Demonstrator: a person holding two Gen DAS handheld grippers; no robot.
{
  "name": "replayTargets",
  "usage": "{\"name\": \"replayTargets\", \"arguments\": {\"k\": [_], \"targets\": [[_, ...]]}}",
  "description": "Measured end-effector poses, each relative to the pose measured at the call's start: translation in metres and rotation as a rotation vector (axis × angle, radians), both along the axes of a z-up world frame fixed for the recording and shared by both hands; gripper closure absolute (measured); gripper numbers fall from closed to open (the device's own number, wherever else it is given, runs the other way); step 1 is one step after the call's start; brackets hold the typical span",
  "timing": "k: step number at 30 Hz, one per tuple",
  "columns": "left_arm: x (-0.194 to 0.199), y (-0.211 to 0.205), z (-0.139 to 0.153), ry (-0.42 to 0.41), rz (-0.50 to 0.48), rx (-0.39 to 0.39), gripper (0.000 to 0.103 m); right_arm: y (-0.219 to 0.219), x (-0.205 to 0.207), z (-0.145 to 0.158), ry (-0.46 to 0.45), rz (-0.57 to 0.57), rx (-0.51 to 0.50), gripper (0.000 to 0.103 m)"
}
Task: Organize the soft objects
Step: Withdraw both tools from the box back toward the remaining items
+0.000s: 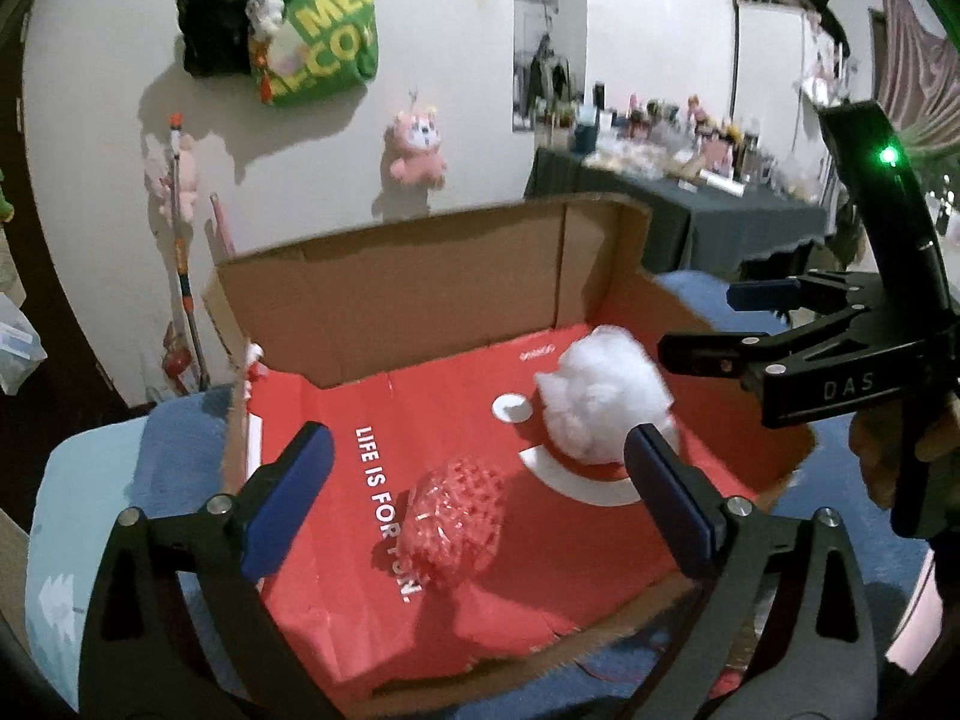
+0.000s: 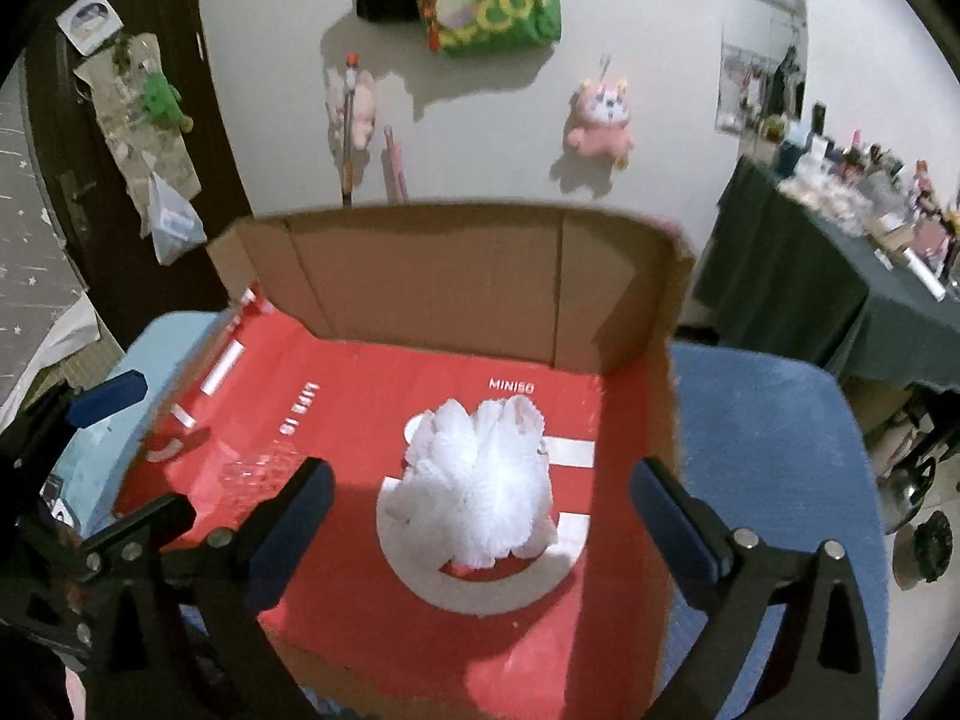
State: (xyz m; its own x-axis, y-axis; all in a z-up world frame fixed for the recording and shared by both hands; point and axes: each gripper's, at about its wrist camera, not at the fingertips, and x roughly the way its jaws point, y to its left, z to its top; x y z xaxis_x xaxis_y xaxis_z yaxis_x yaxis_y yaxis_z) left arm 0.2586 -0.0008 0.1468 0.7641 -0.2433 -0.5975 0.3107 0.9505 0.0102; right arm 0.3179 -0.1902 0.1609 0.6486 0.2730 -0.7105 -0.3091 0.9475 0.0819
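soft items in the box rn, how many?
2: a white fluffy puff on the box floor's white ring print, and a clear mesh wad left of it. None seems hidden.

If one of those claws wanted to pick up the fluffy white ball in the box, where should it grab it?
Probably around the middle of the white ball, coming down from above. It lies loose on the red floor of the box, with cardboard walls behind and beside it, so the top is the open way in. It looks soft all over, so the right gripper, open above it, could squeeze its widest part.
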Motion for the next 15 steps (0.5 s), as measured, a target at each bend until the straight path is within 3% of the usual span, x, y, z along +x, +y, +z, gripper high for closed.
{"name": "replayTargets", "arguments": {"k": [8,15], "targets": [[-0.068,0.009,0.037,-0.112,0.007,-0.078,0.001,-0.009,-0.087,0.052,-0.213,-0.015,-0.003,0.000],[-0.131,0.022,0.043,-0.195,0.024,-0.140,0.000,-0.019,-0.173,0.068,-0.346,-0.029,0.019,0.000]]}}
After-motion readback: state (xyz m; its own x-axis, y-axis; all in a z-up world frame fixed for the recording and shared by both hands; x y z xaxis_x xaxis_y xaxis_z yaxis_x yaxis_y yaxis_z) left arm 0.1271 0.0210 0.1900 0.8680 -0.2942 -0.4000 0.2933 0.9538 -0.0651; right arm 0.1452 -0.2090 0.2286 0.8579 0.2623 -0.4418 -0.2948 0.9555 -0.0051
